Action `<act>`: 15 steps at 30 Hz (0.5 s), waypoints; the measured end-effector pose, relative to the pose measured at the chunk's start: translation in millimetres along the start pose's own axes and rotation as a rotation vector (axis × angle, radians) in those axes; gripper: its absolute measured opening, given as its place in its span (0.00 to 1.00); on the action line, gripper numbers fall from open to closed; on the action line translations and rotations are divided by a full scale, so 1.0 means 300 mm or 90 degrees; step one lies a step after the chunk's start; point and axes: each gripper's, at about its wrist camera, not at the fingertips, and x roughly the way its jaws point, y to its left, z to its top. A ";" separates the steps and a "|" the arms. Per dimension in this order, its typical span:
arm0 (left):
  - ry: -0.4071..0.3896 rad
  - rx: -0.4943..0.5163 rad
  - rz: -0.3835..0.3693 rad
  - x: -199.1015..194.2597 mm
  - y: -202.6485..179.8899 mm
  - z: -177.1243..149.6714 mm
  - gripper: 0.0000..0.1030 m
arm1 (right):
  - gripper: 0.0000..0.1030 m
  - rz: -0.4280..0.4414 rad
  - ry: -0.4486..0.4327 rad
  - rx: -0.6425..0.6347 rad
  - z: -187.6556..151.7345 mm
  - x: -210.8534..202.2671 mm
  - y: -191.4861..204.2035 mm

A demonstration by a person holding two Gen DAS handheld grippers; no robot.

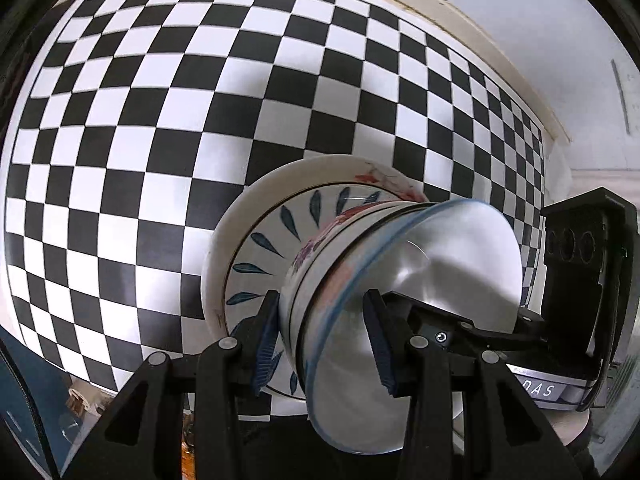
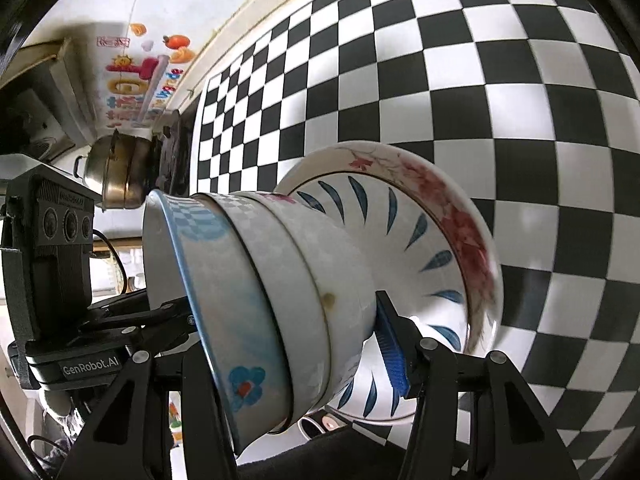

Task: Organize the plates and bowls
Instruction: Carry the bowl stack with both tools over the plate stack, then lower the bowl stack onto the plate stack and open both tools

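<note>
My left gripper [image 1: 320, 340] reaches in over the near edge of the checkered tablecloth [image 1: 160, 120] and straddles the stack of bowls [image 1: 320, 276]. One blue pad sits on the outer wall of the lower bowls, and the other reaches inside the top blue-rimmed bowl [image 1: 420, 280]. The jaws are spread wide around the walls; whether the pads actually press on them I cannot tell.

My right gripper [image 2: 288, 344] meets the same stack [image 2: 288, 280] from the opposite side. Its right blue pad [image 2: 390, 348] rests against the outside of the lowest bowl, just above the plate, while the other finger is hidden behind the top bowl [image 2: 224, 312], so I cannot tell whether it bites.

The nested bowls stand on the blue-leaf plate [image 2: 420, 240], which lies in the red-flowered plate [image 2: 464, 224], all on the tablecloth [image 2: 480, 80] near its front edge. In the right wrist view a steel pot [image 2: 116, 172] sits beyond the far end of the table.
</note>
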 end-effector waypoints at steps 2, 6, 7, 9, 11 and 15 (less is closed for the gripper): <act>0.006 -0.005 -0.005 0.015 0.009 0.001 0.38 | 0.54 -0.007 0.007 0.000 0.003 0.010 -0.008; 0.017 -0.009 -0.012 0.042 0.013 0.005 0.38 | 0.54 -0.021 0.017 0.005 0.006 0.034 -0.026; 0.019 -0.009 -0.012 0.047 0.013 0.005 0.38 | 0.54 -0.024 0.018 0.006 0.010 0.039 -0.025; 0.022 -0.008 -0.012 0.053 0.013 0.004 0.38 | 0.53 -0.026 0.020 0.009 0.010 0.043 -0.037; 0.025 -0.007 -0.011 0.057 0.014 0.004 0.38 | 0.53 -0.028 0.021 0.012 0.007 0.044 -0.043; 0.025 -0.001 -0.007 0.061 0.005 0.010 0.38 | 0.53 -0.028 0.021 0.017 0.003 0.044 -0.053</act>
